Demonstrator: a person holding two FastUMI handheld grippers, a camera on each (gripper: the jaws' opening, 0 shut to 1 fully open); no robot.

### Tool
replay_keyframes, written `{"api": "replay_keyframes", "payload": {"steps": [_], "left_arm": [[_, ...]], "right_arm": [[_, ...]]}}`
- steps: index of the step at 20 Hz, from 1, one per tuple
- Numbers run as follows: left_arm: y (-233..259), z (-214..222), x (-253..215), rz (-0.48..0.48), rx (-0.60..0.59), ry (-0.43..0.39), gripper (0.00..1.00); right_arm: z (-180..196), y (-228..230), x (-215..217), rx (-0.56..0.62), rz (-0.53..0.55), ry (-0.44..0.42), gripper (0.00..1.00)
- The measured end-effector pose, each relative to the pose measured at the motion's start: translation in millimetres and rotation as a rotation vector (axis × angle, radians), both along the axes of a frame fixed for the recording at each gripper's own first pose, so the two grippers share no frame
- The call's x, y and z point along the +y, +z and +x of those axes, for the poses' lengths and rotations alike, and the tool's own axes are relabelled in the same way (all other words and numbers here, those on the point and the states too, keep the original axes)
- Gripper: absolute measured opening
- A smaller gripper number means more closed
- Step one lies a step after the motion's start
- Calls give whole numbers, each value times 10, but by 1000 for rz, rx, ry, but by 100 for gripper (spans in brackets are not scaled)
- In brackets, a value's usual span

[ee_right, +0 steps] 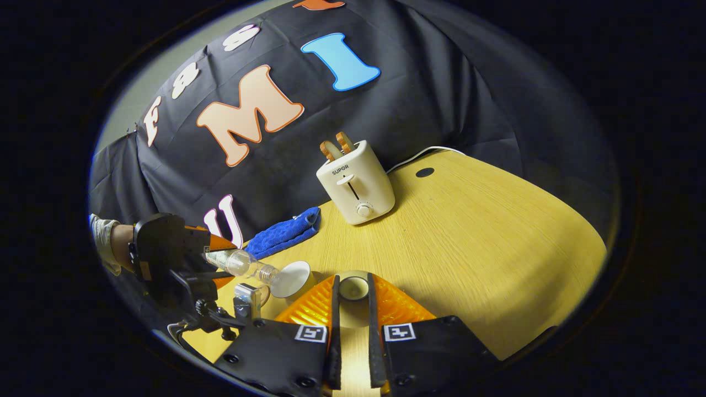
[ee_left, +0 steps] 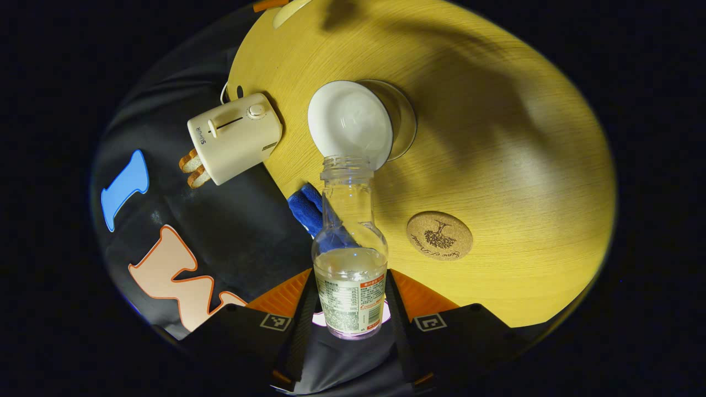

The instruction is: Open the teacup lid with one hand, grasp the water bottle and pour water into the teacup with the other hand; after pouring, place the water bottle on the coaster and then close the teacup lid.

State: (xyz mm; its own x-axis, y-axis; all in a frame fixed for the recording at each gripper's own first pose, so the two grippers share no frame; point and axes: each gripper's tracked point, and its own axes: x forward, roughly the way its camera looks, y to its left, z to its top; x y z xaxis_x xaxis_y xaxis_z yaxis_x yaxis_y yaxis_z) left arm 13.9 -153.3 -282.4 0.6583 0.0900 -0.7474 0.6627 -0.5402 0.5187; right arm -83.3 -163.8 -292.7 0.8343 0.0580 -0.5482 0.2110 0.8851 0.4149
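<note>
Clear water bottle (ee_left: pixel 349 259) tipped, mouth over white teacup (ee_left: pixel 353 124); coaster (ee_left: pixel 439 235) bare.

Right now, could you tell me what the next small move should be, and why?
Probably tip the water bottle further: its mouth is at the open teacup, the water sits at its base, and the right gripper holds the lid aside.

Toaster (ee_right: pixel 356 189), blue cloth (ee_right: pixel 284 232) on table (ee_right: pixel 496 231)

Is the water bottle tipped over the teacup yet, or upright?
Tipped. In the right gripper view the water bottle lies nearly level in the left gripper, its uncapped mouth at the white teacup rim.
</note>
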Motion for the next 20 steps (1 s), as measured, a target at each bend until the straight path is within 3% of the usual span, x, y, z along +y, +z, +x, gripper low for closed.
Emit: {"api": "replay_keyframes", "payload": {"steps": [5, 6, 10, 13, 14, 15, 16, 20], "left_arm": [[-29, -18, 15, -86, 9, 48, 65], [-61, -47, 10, -129, 21, 79, 65], [-174, -140, -39, -316, 44, 216, 65], [-261, -157, -14, -406, 50, 287, 65], [-279, -152, 3, -432, 50, 310, 65], [-291, -132, 9, -465, 50, 335, 65], [-307, -118, 24, -497, 45, 365, 65], [-266, -97, 75, -653, 23, 461, 65]], "right_arm": [[1, 23, -16, 6, -6, 5, 23], [-2, 40, -12, 6, -13, 9, 27], [90, 122, -60, 5, -57, 36, 24], [180, 194, -104, 4, -76, 39, 27], [203, 201, -90, 4, -83, 44, 19], [238, 204, -73, 5, -91, 52, 23], [250, 216, -45, 8, -97, 62, 19], [317, 210, 152, 21, -108, 105, 23]]}}
